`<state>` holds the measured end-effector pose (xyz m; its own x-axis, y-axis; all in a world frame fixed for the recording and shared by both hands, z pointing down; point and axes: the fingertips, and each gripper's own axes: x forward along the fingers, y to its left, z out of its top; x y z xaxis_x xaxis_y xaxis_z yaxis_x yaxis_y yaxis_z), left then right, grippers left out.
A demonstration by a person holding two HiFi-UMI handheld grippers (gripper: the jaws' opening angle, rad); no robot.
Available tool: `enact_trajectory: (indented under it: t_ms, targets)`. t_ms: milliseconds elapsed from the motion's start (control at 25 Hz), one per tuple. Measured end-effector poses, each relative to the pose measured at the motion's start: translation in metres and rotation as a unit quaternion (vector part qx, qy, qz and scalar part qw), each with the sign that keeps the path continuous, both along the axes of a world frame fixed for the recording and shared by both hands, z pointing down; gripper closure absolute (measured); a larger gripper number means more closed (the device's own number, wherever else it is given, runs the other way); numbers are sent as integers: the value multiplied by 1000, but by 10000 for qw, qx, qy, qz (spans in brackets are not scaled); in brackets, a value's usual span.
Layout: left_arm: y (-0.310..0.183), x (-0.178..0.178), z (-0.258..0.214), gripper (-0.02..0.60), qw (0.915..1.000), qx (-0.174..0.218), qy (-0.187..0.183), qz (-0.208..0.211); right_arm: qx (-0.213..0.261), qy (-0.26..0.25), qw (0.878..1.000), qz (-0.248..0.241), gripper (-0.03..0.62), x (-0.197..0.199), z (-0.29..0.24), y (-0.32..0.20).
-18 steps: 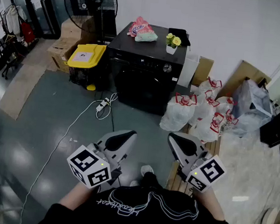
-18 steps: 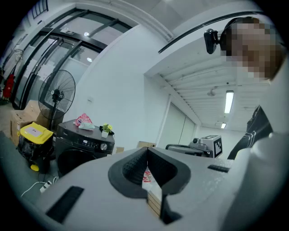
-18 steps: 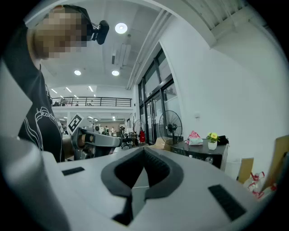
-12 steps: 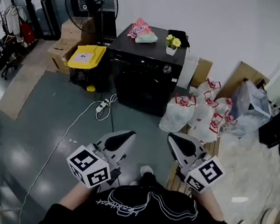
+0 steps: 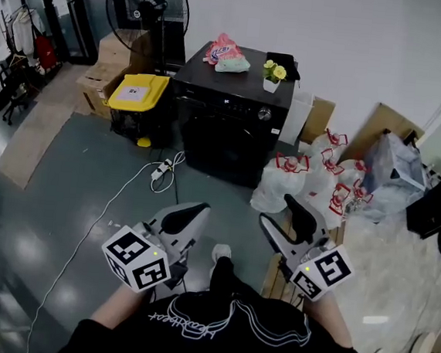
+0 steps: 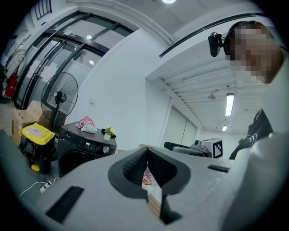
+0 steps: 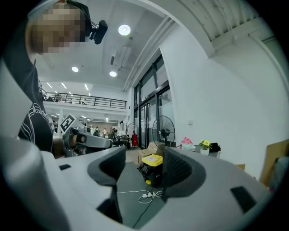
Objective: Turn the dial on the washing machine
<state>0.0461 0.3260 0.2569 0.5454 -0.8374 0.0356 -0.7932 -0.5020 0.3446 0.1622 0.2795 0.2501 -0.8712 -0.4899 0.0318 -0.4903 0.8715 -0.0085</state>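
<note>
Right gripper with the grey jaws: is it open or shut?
Open. The grey right gripper has its jaws apart, holding nothing; only the distant yellow-lidded black bin shows through the gap.

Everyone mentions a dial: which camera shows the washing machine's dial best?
The head view: the dial is a clear silver knob on the front of the washing machine. The left gripper view shows it smaller; the right gripper view does not show it.

Bright, even indoor light. Ceiling lamps [image 7: 124,30] glare high in both gripper views, whose edges bend into black corners; the near fingers [image 6: 128,171] look soft. In the head view the floor [image 5: 72,188] shines palely at lower left.
</note>
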Motion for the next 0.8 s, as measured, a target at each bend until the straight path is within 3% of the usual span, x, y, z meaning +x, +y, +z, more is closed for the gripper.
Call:
enact_trajectory:
  t_ms: [280, 560, 800]
  targets:
    - [-30, -19, 14, 575, 9998, -132, 49, -151, -35, 58, 9997, 227, 255, -3, 13, -46]
    - [-92, -50, 39, 576, 9986, -456, 129, -251, -240, 13, 9993, 278, 252, -27, 34, -118]
    - [-177, -87, 49, 575, 9979, -530, 158, -324, -299, 144, 9983, 481, 252, -52, 55, -205]
